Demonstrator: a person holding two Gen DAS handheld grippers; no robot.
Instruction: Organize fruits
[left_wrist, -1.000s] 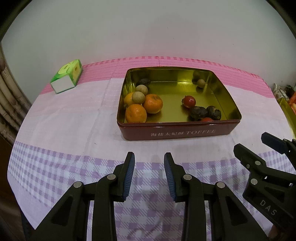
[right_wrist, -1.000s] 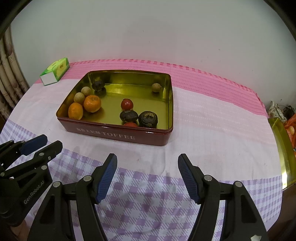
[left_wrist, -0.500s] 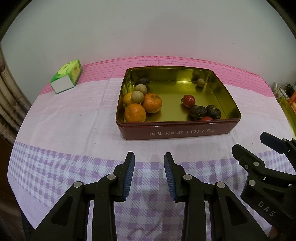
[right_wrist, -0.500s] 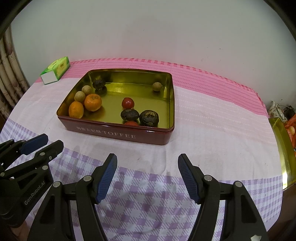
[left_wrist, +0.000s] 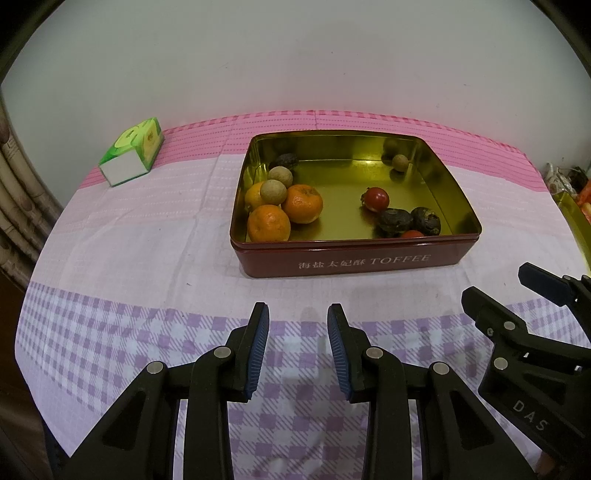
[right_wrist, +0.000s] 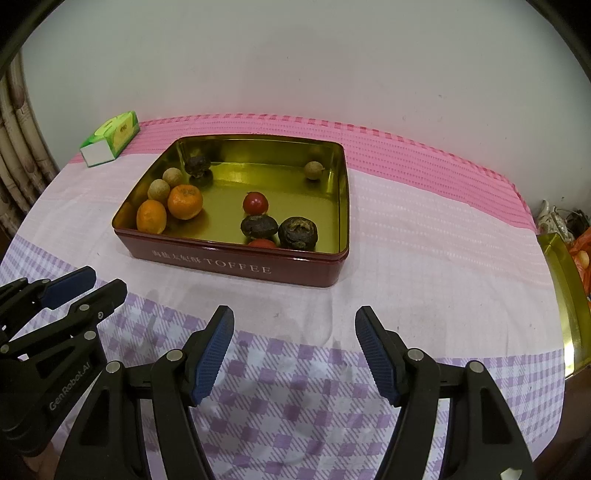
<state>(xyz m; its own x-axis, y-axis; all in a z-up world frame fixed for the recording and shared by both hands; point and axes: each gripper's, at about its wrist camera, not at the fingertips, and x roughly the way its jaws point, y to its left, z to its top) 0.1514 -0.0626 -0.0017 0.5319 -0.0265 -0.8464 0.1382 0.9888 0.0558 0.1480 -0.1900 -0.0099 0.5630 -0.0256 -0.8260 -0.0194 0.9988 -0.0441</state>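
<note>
The toffee tin (right_wrist: 236, 264) of fruit lay up-frame, just left of the empty, wide-open right gripper (right_wrist: 294, 354); the left gripper (left_wrist: 297, 349), narrowly parted, held nothing

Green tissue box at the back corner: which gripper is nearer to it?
Left. The left gripper sits on the green tissue box's side of the table; the right gripper is farther across.

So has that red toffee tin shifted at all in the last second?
No. In the left wrist view the red toffee tin sits in the same spot relative to the green box and the pink stripe of the tablecloth.
</note>
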